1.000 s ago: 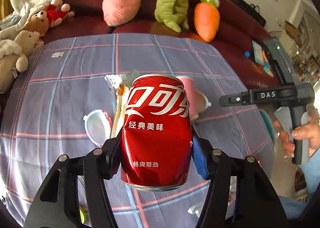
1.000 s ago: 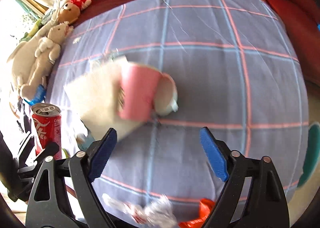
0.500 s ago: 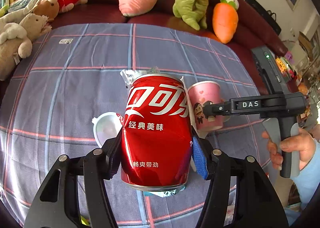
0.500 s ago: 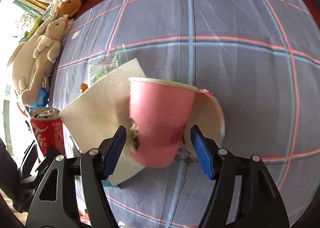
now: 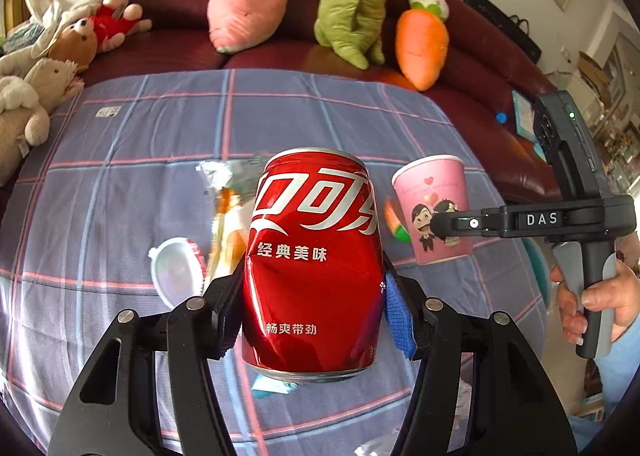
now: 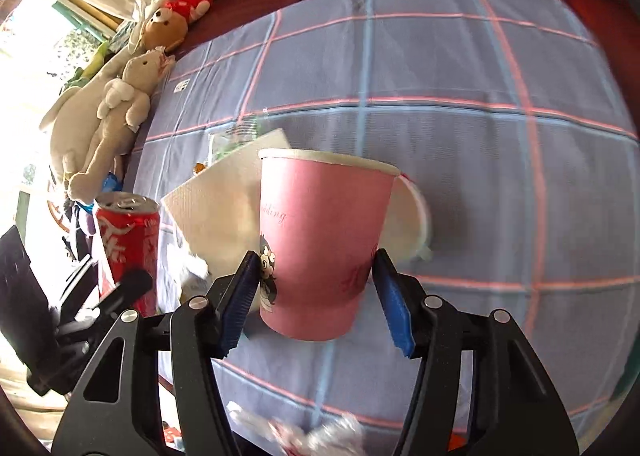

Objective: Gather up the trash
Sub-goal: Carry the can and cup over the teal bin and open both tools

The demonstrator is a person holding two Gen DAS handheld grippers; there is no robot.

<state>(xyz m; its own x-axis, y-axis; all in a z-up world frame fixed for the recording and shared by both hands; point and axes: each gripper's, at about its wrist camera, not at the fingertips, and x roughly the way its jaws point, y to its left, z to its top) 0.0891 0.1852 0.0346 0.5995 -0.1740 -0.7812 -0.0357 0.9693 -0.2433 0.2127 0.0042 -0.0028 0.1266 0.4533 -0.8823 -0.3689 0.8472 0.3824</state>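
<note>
The left gripper (image 5: 312,304) has its jaws clamped on a red cola can (image 5: 312,256), pinched at mid-height so the thin metal wall is dented where the blue pads press. The can stands upright, long axis vertical, its base clear of the cloth below; what is in it cannot be told from this view.

The right gripper (image 6: 316,296) has its jaws closed on the lower part of a pink paper cup (image 6: 320,240), upright with the white rolled rim on top and a cartoon couple printed on its side. Its inside is hidden.

Just beyond the right jaws, behind the cup, lie a white paper napkin (image 6: 216,208) and a round white plastic lid (image 6: 408,216), blurred. Ahead of the left jaws on the counter sit an oval clear lid (image 5: 176,268) and a crinkled wrapper (image 5: 228,212), probably a snack packet.

The counter wears a blue-grey plaid tablecloth (image 5: 160,144) with pink lines. Beyond it, plush toys rest on a dark red sofa (image 5: 168,36).
</note>
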